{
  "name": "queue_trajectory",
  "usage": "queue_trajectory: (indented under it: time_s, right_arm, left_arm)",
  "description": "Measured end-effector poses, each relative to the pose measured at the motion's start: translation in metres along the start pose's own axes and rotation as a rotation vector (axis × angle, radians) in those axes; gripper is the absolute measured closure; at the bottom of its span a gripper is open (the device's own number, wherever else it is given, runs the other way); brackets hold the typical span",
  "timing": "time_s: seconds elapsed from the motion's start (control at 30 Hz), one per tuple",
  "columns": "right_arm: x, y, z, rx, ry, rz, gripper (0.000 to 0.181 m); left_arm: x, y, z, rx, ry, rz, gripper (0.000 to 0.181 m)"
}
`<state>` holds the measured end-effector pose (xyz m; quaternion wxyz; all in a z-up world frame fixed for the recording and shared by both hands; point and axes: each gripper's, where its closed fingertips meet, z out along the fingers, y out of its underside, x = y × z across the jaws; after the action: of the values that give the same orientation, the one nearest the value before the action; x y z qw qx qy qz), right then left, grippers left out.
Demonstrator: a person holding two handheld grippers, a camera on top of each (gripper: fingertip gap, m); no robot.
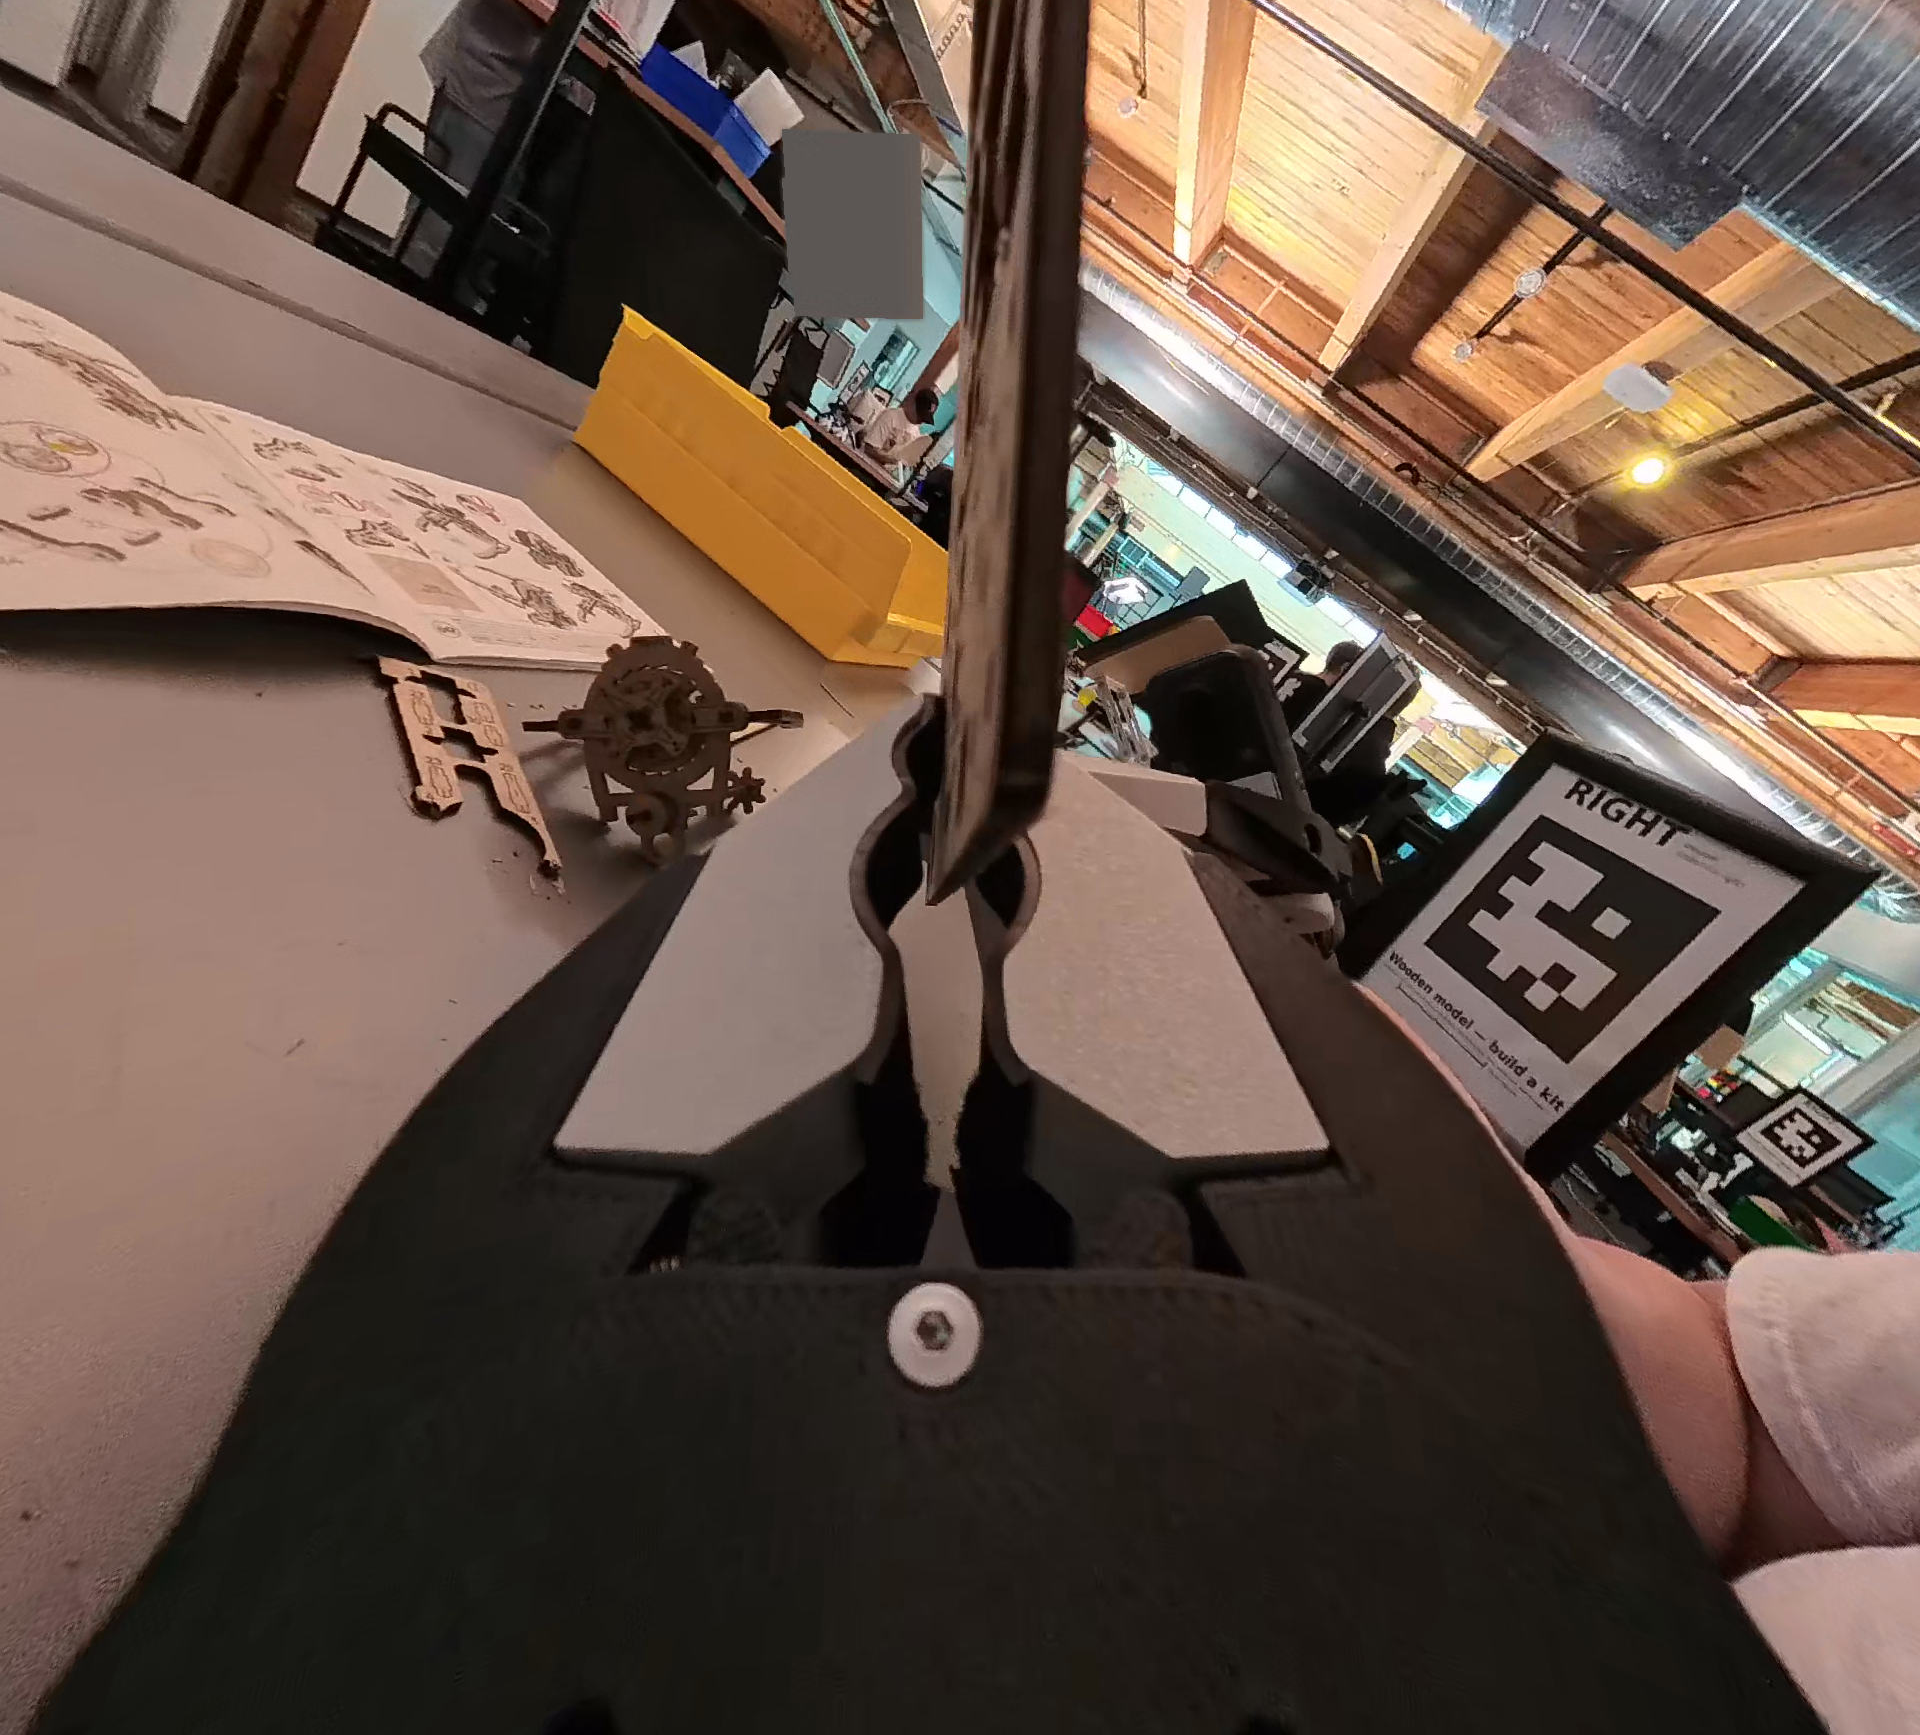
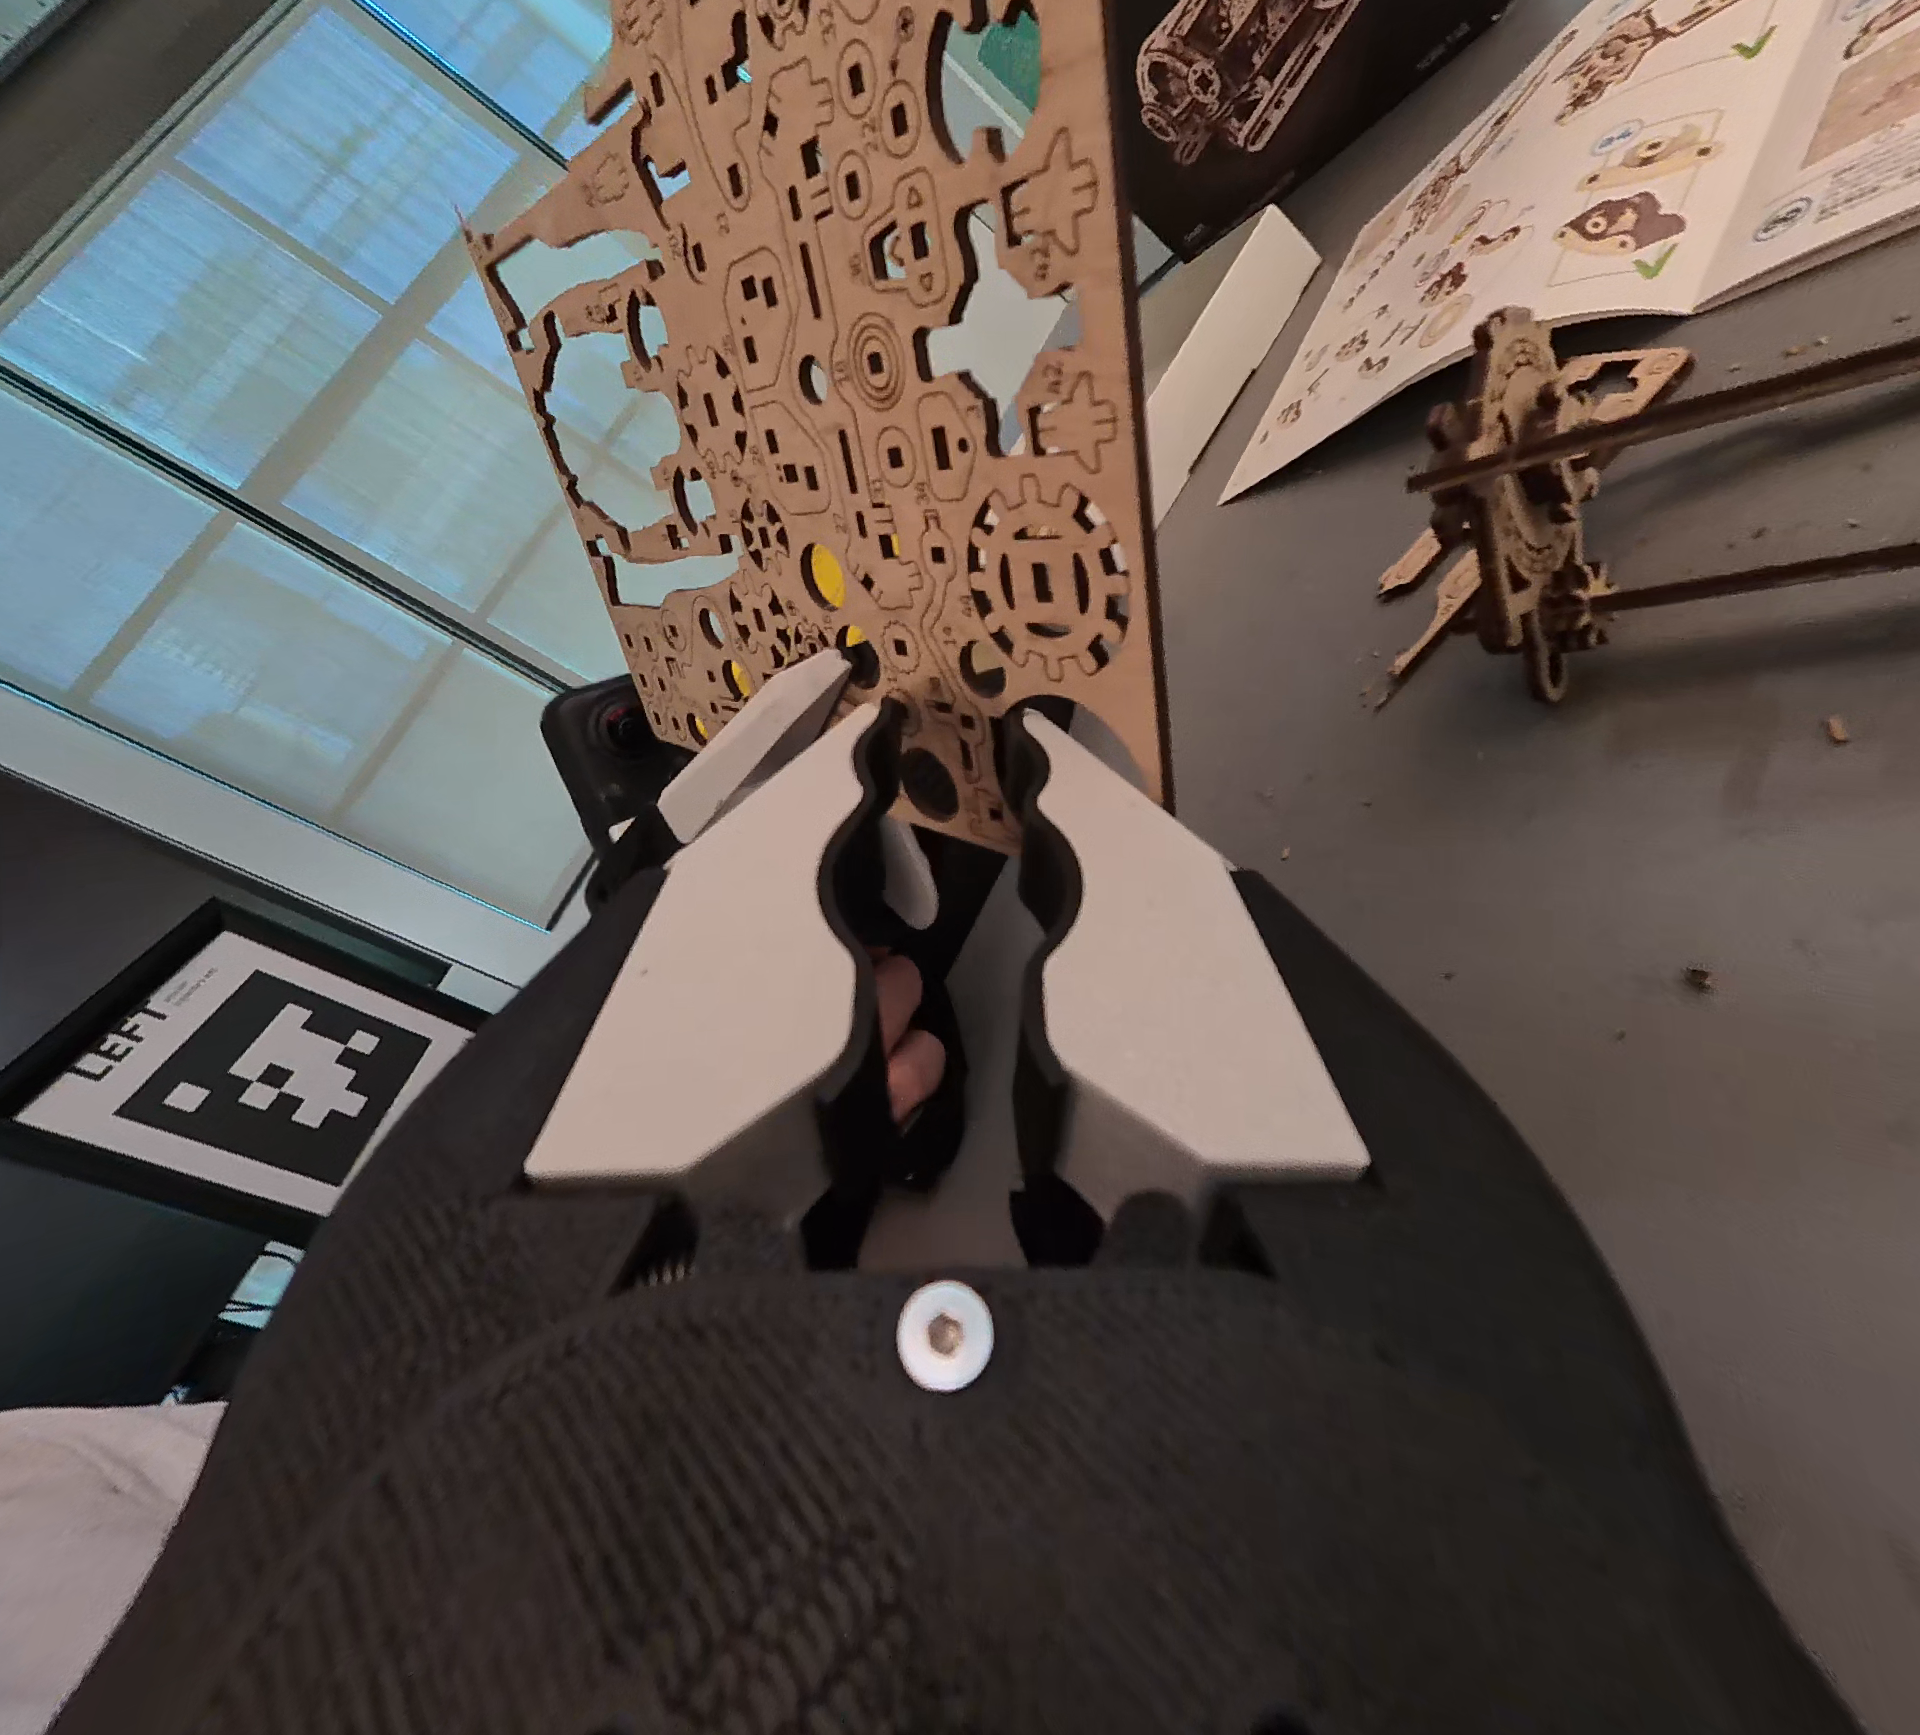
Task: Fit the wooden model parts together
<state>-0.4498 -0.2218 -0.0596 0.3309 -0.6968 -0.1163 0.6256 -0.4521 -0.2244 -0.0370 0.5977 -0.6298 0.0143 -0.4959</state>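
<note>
My left gripper (image 1: 971, 812) is shut on the lower corner of a thin wooden parts sheet (image 1: 1013, 335), which the left wrist view shows edge-on, standing upright. The right wrist view shows the sheet's flat face (image 2: 862, 283) with many laser-cut parts and several empty holes. My right gripper (image 2: 958, 729) is open, its tips at the sheet's bottom edge, facing that face. A white finger (image 2: 764, 745) of the left gripper shows beside it. A partly built wooden model (image 1: 655, 750) (image 2: 1527, 511) stands on the grey table (image 1: 208, 1010).
An open instruction booklet (image 1: 260, 501) (image 2: 1610, 127) lies behind the model. A small wooden sheet offcut (image 1: 468, 760) lies next to the model. A yellow bin (image 1: 748, 501), the black kit box (image 2: 1299, 2) and framed marker signs (image 1: 1558, 947) (image 2: 239, 1062) stand around. Wood crumbs dot the table (image 2: 1558, 958). Both grippers' tips are close together, under 4 cm apart.
</note>
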Motion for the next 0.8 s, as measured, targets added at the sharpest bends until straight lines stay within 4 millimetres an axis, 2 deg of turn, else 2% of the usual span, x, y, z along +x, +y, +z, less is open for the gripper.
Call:
queue_trajectory:
  time_s: [0.33,0.57,0.8]
  right_arm:
    - [-0.004,0.0,0.004,-0.014,0.038,-0.084,0.164]
    - [-0.01,0.001,0.0,-0.019,-0.015,-0.065,0.166]
    - [-0.015,0.0,-0.006,-0.007,-0.017,-0.158,0.167]
  left_arm:
    - [0.0,-0.004,-0.004,0.051,-0.02,-0.004,0.18]
    - [0.008,-0.005,-0.006,0.017,0.056,0.026,0.178]
    - [0.015,0.0,-0.006,-0.042,0.098,0.087,0.178]
